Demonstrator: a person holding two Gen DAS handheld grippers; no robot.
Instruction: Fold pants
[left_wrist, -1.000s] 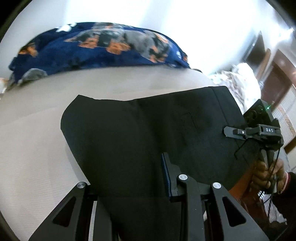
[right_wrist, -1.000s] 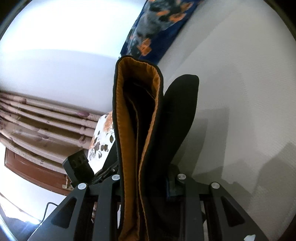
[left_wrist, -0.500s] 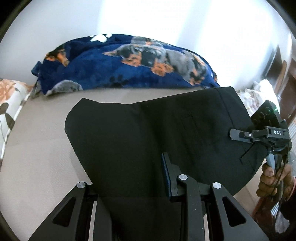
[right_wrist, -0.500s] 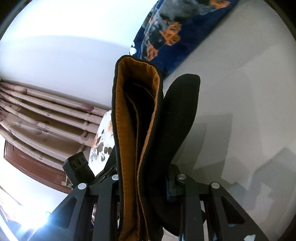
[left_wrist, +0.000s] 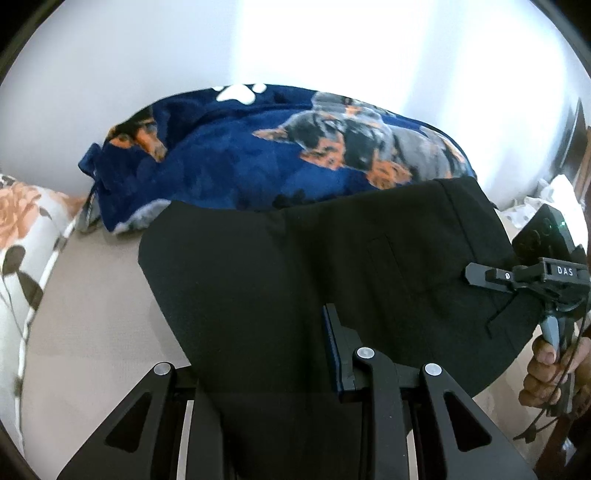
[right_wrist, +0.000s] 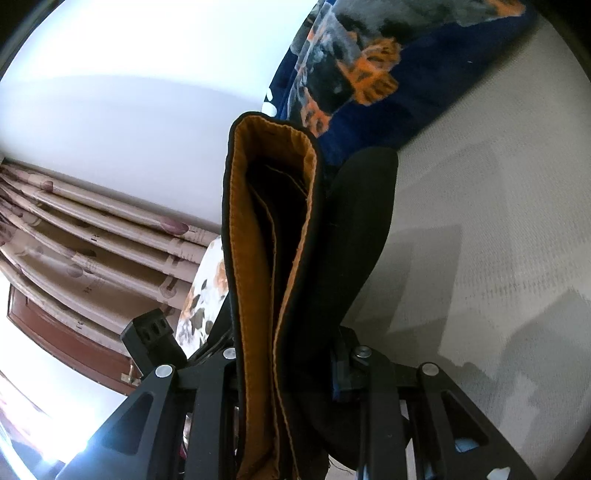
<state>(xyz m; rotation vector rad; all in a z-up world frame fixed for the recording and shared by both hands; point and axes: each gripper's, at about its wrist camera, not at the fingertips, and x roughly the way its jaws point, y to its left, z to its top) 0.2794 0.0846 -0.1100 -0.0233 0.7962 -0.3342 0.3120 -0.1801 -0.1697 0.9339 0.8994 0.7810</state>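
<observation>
The black pants (left_wrist: 295, 280) hang stretched between both grippers above the beige bed (left_wrist: 92, 332). My left gripper (left_wrist: 273, 373) is shut on the fabric at the bottom of the left wrist view; its blue-edged right finger (left_wrist: 336, 354) shows against the cloth. The right gripper (left_wrist: 476, 275) clamps the far right edge there, held by a hand (left_wrist: 546, 373). In the right wrist view my right gripper (right_wrist: 288, 373) is shut on the folded waistband, whose orange lining (right_wrist: 255, 266) faces the camera. The left gripper's camera block (right_wrist: 151, 339) peeks out at lower left.
A navy dog-print blanket (left_wrist: 280, 155) lies bunched along the white wall behind the pants. A floral pillow (left_wrist: 26, 236) sits at the bed's left edge. Striped curtains (right_wrist: 92, 236) and a brown door frame (right_wrist: 55, 332) stand beyond the bed.
Both grippers have carried the pants across the bed toward the blanket and wall. The blanket now looks larger and closer, and the pants' far edge overlaps it. Both grips are unchanged.
</observation>
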